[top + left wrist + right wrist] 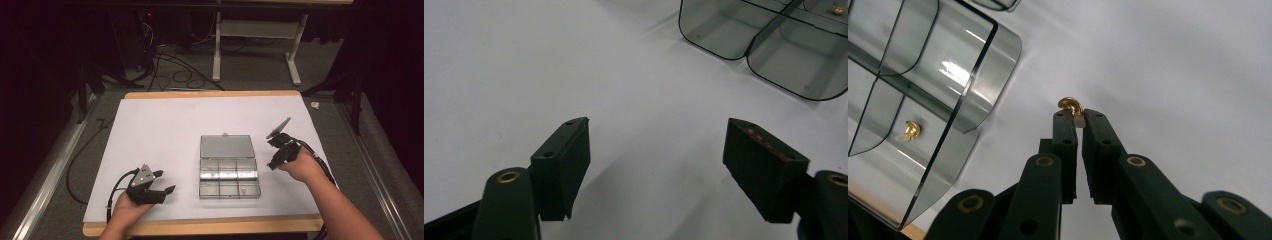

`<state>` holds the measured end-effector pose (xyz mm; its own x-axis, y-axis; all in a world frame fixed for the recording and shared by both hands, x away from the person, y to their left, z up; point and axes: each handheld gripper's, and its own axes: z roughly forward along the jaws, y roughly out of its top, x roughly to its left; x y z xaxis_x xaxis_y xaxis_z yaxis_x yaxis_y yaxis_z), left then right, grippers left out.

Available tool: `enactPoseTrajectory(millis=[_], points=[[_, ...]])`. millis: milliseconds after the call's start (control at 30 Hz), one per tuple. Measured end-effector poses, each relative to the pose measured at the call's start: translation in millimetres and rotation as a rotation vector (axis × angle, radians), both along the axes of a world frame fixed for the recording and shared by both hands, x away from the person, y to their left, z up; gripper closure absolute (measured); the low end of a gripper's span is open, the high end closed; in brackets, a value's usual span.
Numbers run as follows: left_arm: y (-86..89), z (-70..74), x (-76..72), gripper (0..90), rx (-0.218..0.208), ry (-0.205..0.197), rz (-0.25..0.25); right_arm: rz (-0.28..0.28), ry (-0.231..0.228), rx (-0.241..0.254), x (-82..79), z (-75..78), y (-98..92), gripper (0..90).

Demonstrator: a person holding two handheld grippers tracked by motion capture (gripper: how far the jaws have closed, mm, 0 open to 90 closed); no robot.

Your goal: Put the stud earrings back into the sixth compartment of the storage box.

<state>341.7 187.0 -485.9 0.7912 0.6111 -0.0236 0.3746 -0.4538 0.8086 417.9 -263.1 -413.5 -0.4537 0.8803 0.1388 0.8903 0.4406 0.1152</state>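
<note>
Left gripper (165,182) rests low near the table's (150,130) front left, jaws spread wide, nothing between them. In the left gripper view only white surface lies between my jaws; the box's near corner compartments sit ahead and to the right, well apart from me.

Centre: clear box (229,172) lies on the table, lid open and laid flat toward the far side. Six compartments in two rows. One gold earring (243,190) already lies in the near-right compartment; in the right gripper view it shows as a small gold hook with a pale backing (910,130) behind the clear wall. The other compartments look empty, as far as I can tell.

Right: right gripper (1078,116) sits just beside the box's right edge, jaws pressed nearly together, pinching a second gold earring (1071,105) by its pale end. The gold curl sticks out past the tips. It is clear of the box, over bare table, not yet above any compartment.

Progress, as I judge it: one piece stowed, one in my grip and on its way. Left to do: carry it over the rim, release it in a compartment, then probably close the lid. I see no further loose pieces on the table.
</note>
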Motion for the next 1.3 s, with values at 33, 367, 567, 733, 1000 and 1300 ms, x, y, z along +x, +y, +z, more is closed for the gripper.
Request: enactPoseTrajectory(millis=[33, 367, 567, 733, 1000, 1300], points=[[0.0, 0.0, 0.0, 27.5, 0.0, 0.0, -0.001, 0.002, 0.002, -0.001, -1.0, 0.0, -0.1, 85.6], [0.6, 0.1, -0.8, 27.4, -0.004, -0.005, 0.003, 0.054, -0.006, 0.009, -20.0, 6.8, 7.5, 85.7], [0.9, 0.0, -1.6, 27.3, -0.011, -0.012, 0.007, 0.056, -0.001, 0.001, -28.2, 13.4, 10.5, 85.7], [1.5, 0.2, -1.7, 27.3, -0.013, -0.016, 0.009, 0.065, -0.018, 0.006, -33.9, 22.8, 11.2, 85.7], [0.9, 0.0, -0.1, 27.8, -0.01, -0.005, 0.006, 0.113, -0.016, 0.002, -44.4, 32.7, 21.2, 85.7], [0.8, -0.2, 0.8, 27.8, -0.012, 0.008, 0.004, 0.18, -0.009, 0.006, -50.3, 34.6, 46.0, 85.7]])
